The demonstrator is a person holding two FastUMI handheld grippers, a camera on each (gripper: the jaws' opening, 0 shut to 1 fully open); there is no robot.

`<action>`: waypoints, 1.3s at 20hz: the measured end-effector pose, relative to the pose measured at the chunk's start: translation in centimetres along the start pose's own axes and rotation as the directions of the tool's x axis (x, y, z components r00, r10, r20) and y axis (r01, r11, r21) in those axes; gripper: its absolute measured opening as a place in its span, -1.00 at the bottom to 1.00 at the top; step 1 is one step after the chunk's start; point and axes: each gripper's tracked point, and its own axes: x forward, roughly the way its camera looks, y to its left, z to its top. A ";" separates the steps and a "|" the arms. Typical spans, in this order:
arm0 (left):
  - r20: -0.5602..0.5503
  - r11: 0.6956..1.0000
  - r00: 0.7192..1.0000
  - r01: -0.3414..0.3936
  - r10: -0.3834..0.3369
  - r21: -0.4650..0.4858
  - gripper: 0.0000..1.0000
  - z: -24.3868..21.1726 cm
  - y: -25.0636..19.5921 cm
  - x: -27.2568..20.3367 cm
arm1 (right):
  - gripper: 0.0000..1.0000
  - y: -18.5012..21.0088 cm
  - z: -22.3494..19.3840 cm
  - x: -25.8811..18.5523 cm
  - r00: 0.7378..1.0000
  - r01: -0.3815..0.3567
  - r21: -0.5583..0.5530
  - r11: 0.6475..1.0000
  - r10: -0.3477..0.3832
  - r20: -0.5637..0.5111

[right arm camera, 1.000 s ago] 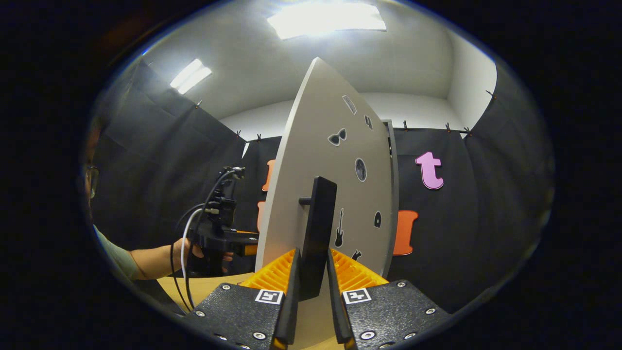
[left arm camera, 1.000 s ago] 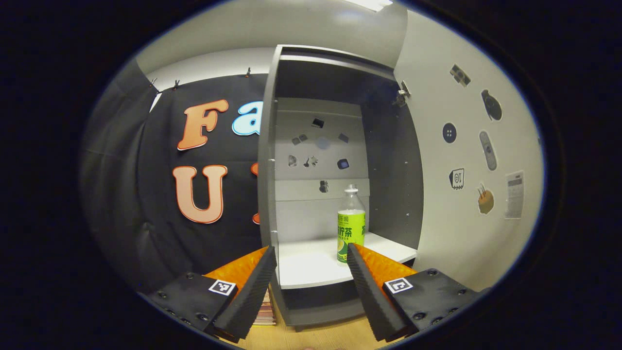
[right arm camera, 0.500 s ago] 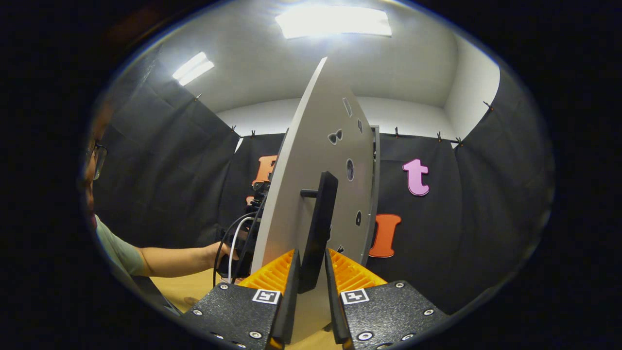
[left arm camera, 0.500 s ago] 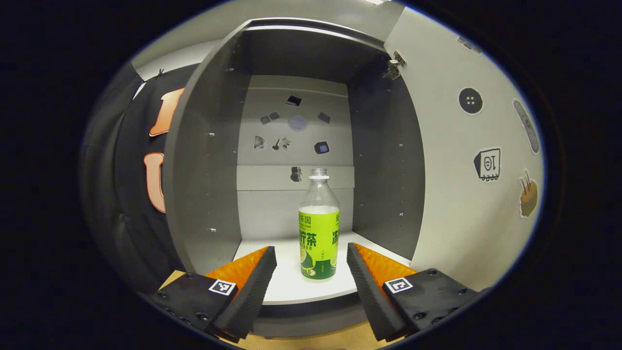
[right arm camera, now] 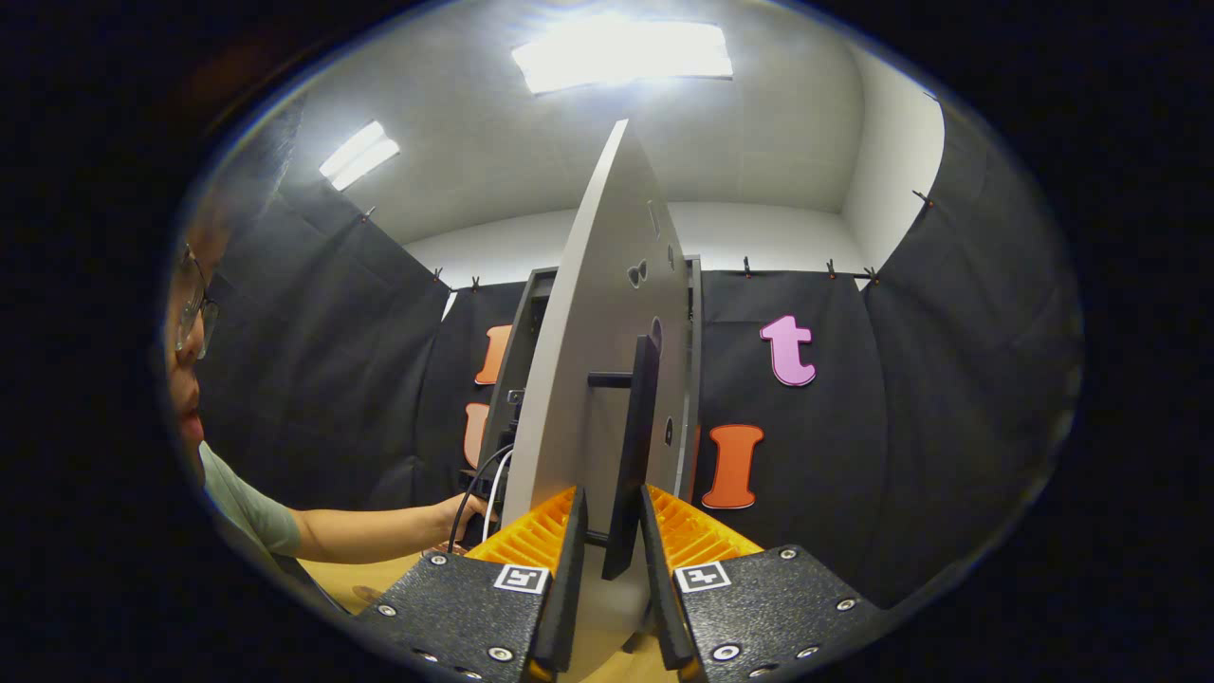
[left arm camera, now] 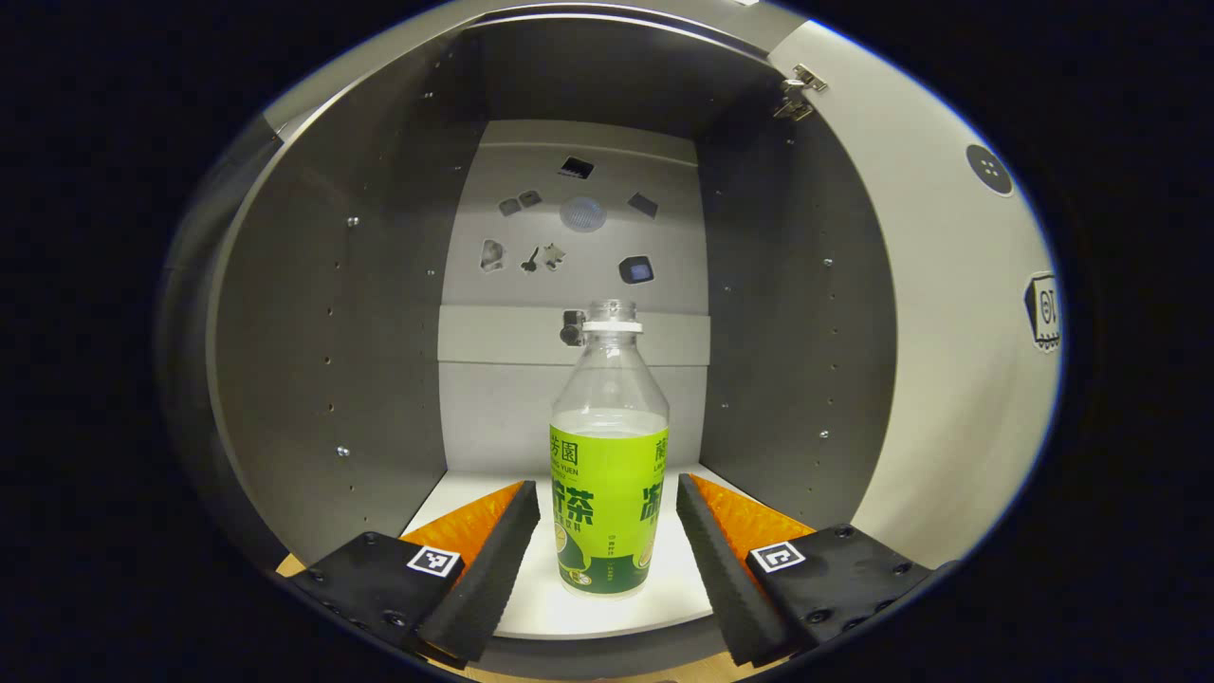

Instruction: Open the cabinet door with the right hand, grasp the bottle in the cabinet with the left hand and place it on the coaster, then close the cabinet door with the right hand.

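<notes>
Grey cabinet interior [left arm camera: 313,379], white shelf [left arm camera: 664,579], door [right arm camera: 588,379] swung open. Nearest: left gripper [left arm camera: 607,560] spread wide, bottle [left arm camera: 609,503] upright on shelf between the fingers, not touching. Right gripper [right arm camera: 612,560] straddling door handle [right arm camera: 634,446], contact unclear. Bottle: clear plastic, part-filled, likely light, smooth, squashable; best gripped across labelled midsection. Stickers on back wall.

Probably a recording booth: black cloth walls [right arm camera: 948,398].
</notes>
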 end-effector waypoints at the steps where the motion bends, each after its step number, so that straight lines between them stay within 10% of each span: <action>1: -0.009 1.000 1.000 -0.006 0.006 -0.019 0.92 -0.2 -0.1 0.6 | -0.34 -0.6 -0.1 -0.2 1.000 0.006 0.018 1.000 -0.006 0.006; 26: 0.005 0.993 0.994 0.113 -0.113 0.023 0.56 1.3 -0.3 -5.0 | -0.20 -2.5 -0.6 -3.8 0.994 0.105 0.104 0.989 -0.107 0.014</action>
